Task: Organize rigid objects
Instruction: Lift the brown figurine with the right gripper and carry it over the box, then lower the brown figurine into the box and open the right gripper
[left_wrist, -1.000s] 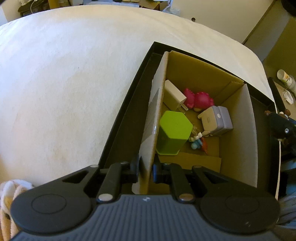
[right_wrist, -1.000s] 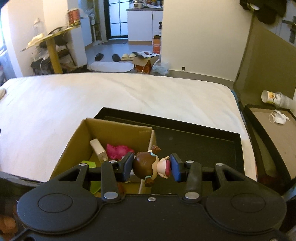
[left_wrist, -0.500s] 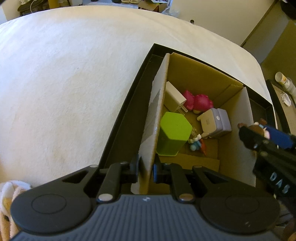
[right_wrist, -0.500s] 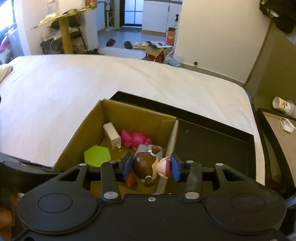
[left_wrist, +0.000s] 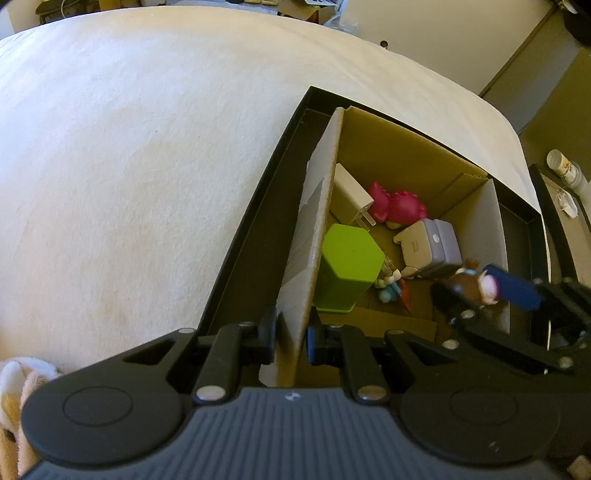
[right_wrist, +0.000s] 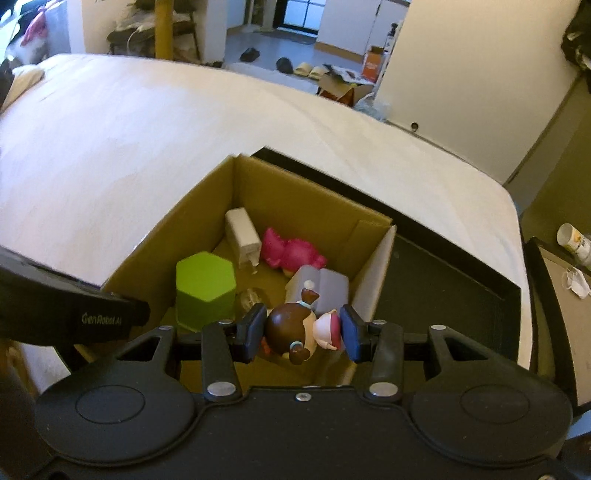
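Showing both tools at work over a cardboard box (right_wrist: 314, 192) that stands in a black tray (right_wrist: 454, 280) near the right edge of a white bed (right_wrist: 147, 122). Left hand-held gripper (left_wrist: 290, 338): clenched on the box's near-left wall, one pad outside and one inside the cardboard. Right hand-held gripper (right_wrist: 303, 334): grasping a small brown-haired figurine (right_wrist: 291, 330), its head pressed between the two blue pads, held above the box's near-right corner; from the left wrist view the same figurine (left_wrist: 471, 286) sits over the right wall. Inside the box, on its floor: a green hexagonal container (right_wrist: 205, 291) upright against the left wall, a white charger block (right_wrist: 242, 234) toward the far-left corner, a pink toy (right_wrist: 291, 253) just beside the charger, a pale lilac case (right_wrist: 319, 286) near the right wall, and some small toy pieces (left_wrist: 391, 288) between the container and the case, too small to identify.
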